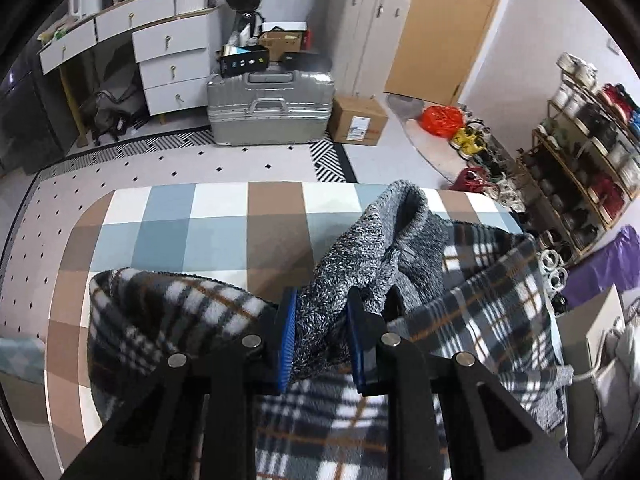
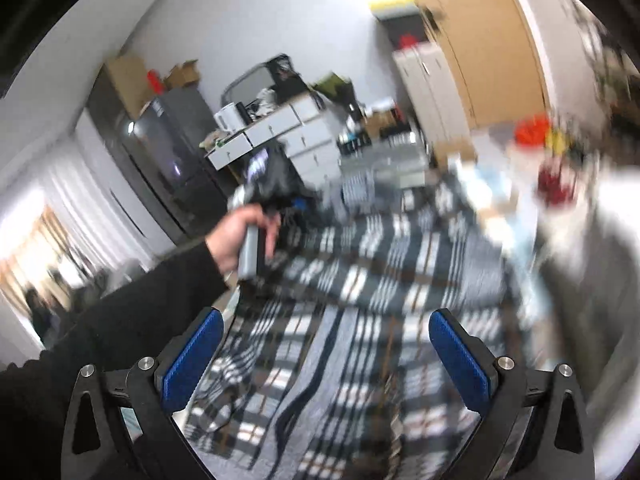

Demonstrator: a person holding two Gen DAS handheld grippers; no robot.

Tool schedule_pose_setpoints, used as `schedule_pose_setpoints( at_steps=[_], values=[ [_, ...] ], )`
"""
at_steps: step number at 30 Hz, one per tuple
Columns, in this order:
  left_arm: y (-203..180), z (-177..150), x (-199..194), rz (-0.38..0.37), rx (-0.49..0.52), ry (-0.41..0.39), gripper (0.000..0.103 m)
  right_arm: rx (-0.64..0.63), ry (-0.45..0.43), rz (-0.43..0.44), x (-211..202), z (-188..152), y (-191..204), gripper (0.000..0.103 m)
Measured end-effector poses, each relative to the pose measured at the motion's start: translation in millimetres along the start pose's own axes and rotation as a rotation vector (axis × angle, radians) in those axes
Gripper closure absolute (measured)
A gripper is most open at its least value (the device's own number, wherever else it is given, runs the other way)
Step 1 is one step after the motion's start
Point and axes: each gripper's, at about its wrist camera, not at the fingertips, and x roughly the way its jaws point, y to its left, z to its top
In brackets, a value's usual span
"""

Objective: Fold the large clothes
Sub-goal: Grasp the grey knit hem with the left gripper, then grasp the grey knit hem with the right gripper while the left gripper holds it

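Left tongs: my left gripper (image 1: 321, 334) is pinched on the grey knit part (image 1: 340, 280) of the big plaid garment (image 1: 480, 300). The blue pads (image 1: 289, 338) press it from both sides with only the cloth between them.
Why I hold it there: I think the knit part is an edge or a hood, so it gives me a good place to lift and fold.
Right tongs: my right gripper (image 2: 324, 356) is wide open and has nothing in it. It hangs above the plaid cloth (image 2: 380, 272), I think so it can grab another spot.
Garment: it lies spread on the checked table cover (image 1: 192, 220), with one end bunched up near my left tongs. It is not folded yet.
My hand: in the right view, my left hand (image 2: 240, 236) grips its grey handle at the far edge of the cloth.
Blur: the right view is smeary, so small things there are hard to tell.
Room: a silver suitcase (image 1: 272, 104) and a brown box (image 1: 358, 120) sit on the floor past the table. A shoe rack (image 1: 580, 152) stands well off to the side.
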Motion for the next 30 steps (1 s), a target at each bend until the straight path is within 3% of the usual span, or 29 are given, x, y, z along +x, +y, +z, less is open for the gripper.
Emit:
schedule_pose_setpoints(
  at_steps=[3,5,9,12,15,19,21,23,26,28,29,30],
  values=[
    [-1.5,-3.7,0.4,-0.005,0.028,0.001,0.086,-0.103,0.044,-0.051,16.9,57.8,17.6,0.0],
    [-1.4,-6.8,-0.2,-0.009,0.036,-0.007,0.086,-0.11,0.097,-0.05,52.2,98.3,14.2,0.0],
    [1.0,-9.2,3.6,-0.049,0.023,-0.001,0.086,-0.123,0.277,-0.141,182.8,161.8,-5.9,0.0],
    [3.0,-8.6,7.5,-0.066,0.039,0.002,0.086,-0.147,0.415,-0.226,281.0,174.0,-31.4,0.001],
    [5.9,-7.5,12.4,-0.082,0.046,0.012,0.086,-0.131,0.478,-0.266,348.9,177.3,-52.9,0.005],
    [4.9,-13.0,15.8,-0.089,0.081,0.009,0.085,-0.154,0.479,-0.266,394.0,176.3,-60.6,0.009],
    [4.3,-16.2,18.8,-0.097,0.097,0.005,0.085,-0.17,0.466,-0.324,412.6,172.4,-62.2,0.009],
    [7.0,-18.1,21.7,-0.109,0.098,0.01,0.085,-0.128,0.471,-0.329,424.3,166.7,-67.9,0.01],
    [9.7,-20.7,25.8,-0.113,0.093,0.034,0.085,-0.167,0.48,-0.363,442.4,163.3,-64.7,0.026],
    [10.7,-21.3,24.1,-0.111,0.089,0.026,0.085,-0.203,0.48,-0.412,447.0,158.4,-63.6,0.05],
    [10.2,-21.7,23.4,-0.111,0.09,0.028,0.085,-0.205,0.479,-0.413,446.5,157.1,-64.1,0.077],
    [9.3,-21.8,21.3,-0.105,0.089,0.027,0.085,-0.194,0.469,-0.386,442.7,156.2,-63.9,0.094]
  ],
)
